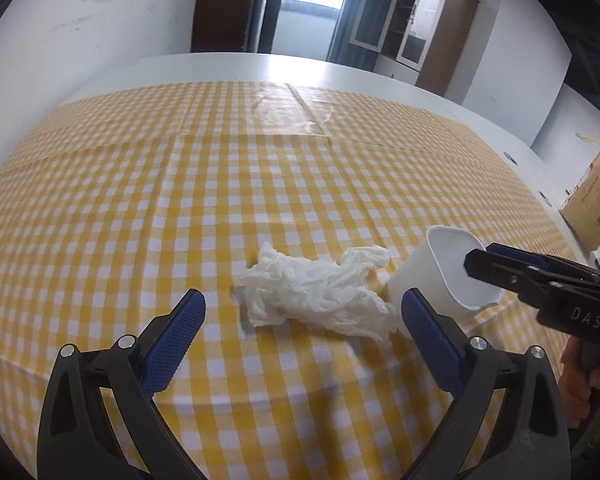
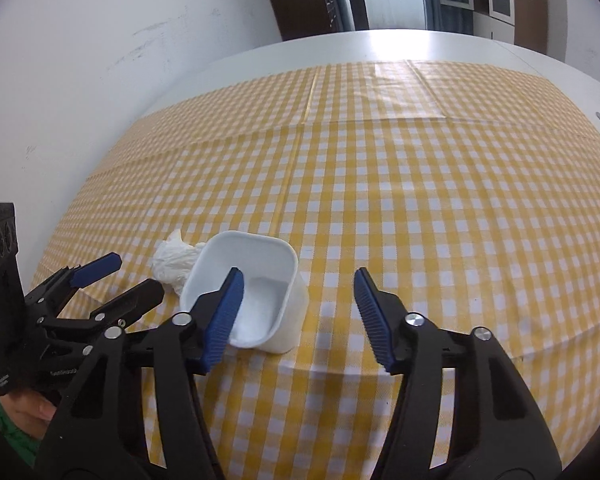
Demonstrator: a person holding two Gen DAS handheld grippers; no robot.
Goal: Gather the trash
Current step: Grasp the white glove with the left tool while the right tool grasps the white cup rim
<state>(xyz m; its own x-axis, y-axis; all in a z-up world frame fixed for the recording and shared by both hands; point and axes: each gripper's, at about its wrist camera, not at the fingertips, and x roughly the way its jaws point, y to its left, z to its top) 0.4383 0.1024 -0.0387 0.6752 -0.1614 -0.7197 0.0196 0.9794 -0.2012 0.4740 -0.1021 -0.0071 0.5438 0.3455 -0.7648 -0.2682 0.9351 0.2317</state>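
Tissue (image 1: 316, 290) lies crumpled on the checked tablecloth (image 1: 260, 184), just beside the white cup (image 1: 440, 276), which stands upright near the table's front edge. I read this as the approach step: nothing has been picked up yet. My left gripper (image 1: 302, 316) is spread wide and empty, its blue pads either side of the tissue as the left camera sees it, though I cannot tell if they have reached the cloth. My right gripper (image 2: 298, 304) is about half open and holds nothing; its left finger (image 2: 224, 316) overlaps the cup's mouth, the other stands off to the side. Next I would close the left on the tissue, steady the cup with the right, then drop the tissue in.
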